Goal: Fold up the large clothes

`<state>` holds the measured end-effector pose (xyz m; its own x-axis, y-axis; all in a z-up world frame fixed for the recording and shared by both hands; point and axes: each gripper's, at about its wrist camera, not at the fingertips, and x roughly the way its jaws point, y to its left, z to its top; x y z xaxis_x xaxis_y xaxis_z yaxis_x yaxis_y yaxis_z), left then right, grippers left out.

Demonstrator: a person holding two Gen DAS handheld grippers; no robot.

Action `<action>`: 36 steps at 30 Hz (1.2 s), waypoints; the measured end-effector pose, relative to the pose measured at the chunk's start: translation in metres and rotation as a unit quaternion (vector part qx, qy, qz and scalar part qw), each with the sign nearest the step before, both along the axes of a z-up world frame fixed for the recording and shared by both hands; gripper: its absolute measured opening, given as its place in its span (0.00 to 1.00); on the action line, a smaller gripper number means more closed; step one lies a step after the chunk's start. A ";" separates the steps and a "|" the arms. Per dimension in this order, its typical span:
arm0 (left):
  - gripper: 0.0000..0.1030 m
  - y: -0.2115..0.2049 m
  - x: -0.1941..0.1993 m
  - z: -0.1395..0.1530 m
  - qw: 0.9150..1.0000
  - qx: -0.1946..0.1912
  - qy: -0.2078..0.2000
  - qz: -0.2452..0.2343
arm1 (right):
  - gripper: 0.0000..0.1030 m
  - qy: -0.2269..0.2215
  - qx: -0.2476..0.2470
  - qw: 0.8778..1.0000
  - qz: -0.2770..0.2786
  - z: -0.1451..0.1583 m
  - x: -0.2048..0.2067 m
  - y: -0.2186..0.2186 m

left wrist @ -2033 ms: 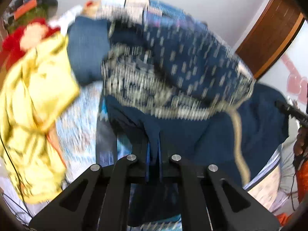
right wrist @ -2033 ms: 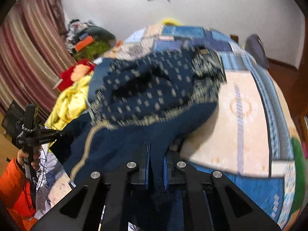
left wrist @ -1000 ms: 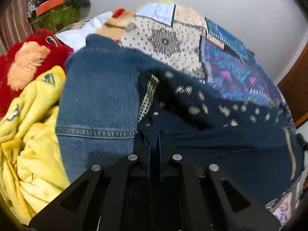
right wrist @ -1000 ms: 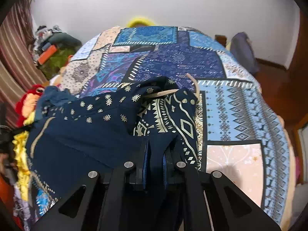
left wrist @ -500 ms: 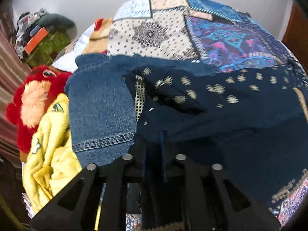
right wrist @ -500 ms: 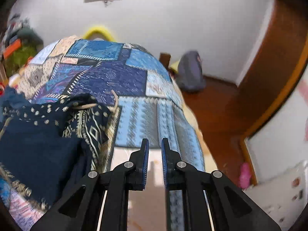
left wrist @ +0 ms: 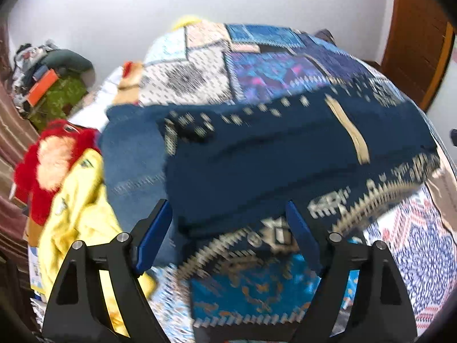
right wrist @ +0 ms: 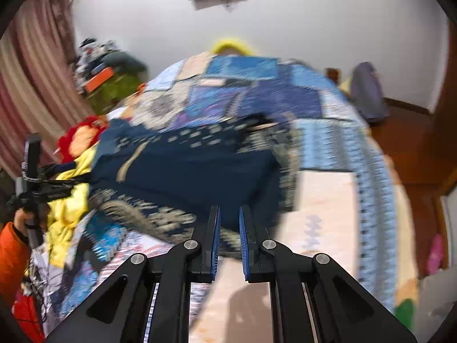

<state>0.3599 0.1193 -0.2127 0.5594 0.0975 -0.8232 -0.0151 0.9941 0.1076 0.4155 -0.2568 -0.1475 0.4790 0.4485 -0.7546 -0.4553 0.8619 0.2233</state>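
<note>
Opening our left gripper, jaws wide and empty, we see the navy garment folded on the bed, beside jeans; our right gripper jaws are nearly together, empty.

No legible text, label, brand, number or sign is found in either wrist view. Both pictures are smeared by motion. The printed fabrics carry only ornamental patterns, and small marks on the yellow garment are too blurred to be read.
</note>
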 end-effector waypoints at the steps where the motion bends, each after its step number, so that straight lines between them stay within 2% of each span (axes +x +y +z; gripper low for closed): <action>1: 0.79 -0.002 0.000 -0.008 1.000 -0.003 0.008 -0.002 | 0.08 0.003 0.001 1.000 0.009 -0.004 -0.001 0.008; 5: 0.80 -0.005 0.007 -0.028 1.000 -0.010 0.015 0.008 | 0.08 0.018 -0.009 0.999 0.049 -0.027 -0.005 0.054; 10: 0.80 0.012 0.029 -0.028 0.999 -0.025 0.000 0.035 | 0.08 0.043 -0.029 0.995 0.080 -0.055 0.007 0.095; 13: 0.80 0.020 0.052 -0.025 0.999 -0.002 -0.002 0.036 | 0.08 0.034 -0.049 0.993 0.103 -0.060 0.019 0.115; 16: 0.80 0.030 0.083 -0.014 0.998 0.035 -0.012 0.045 | 0.08 0.003 -0.065 0.992 0.108 -0.049 0.046 0.132; 18: 0.80 0.040 0.105 -0.002 0.997 0.038 -0.020 0.060 | 0.08 -0.015 -0.074 0.993 0.091 -0.039 0.072 0.139; 20: 0.80 0.052 0.121 0.018 0.995 0.032 -0.039 0.082 | 0.08 -0.026 -0.085 0.994 0.062 -0.031 0.099 0.143; 23: 0.80 0.062 0.127 0.052 0.990 0.020 -0.088 0.105 | 0.08 -0.056 -0.084 0.995 0.017 -0.009 0.126 0.142; 26: 0.80 0.061 0.124 0.067 0.991 0.007 -0.098 0.095 | 0.08 -0.102 -0.066 0.993 0.010 0.019 0.127 0.138; 28: 0.80 0.053 0.119 0.066 0.992 -0.001 -0.096 0.082 | 0.08 -0.114 -0.054 0.992 0.013 0.030 0.123 0.138; 30: 0.80 0.041 0.111 0.059 0.995 -0.010 -0.084 0.061 | 0.08 -0.100 -0.030 0.994 0.028 0.033 0.117 0.138; 33: 0.80 0.017 0.096 0.038 0.997 -0.041 -0.054 0.022 | 0.08 -0.047 0.002 0.997 0.068 0.020 0.107 0.146; 36: 0.80 -0.005 0.085 0.010 0.998 -0.066 -0.019 -0.008 | 0.08 -0.010 -0.006 0.996 0.087 -0.005 0.095 0.154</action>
<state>0.4447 0.1148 -0.2031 0.5909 -0.0194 -0.8065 -0.0010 0.9997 -0.0248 0.5104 -0.1032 -0.1529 0.4087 0.5175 -0.7518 -0.6029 0.7715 0.2033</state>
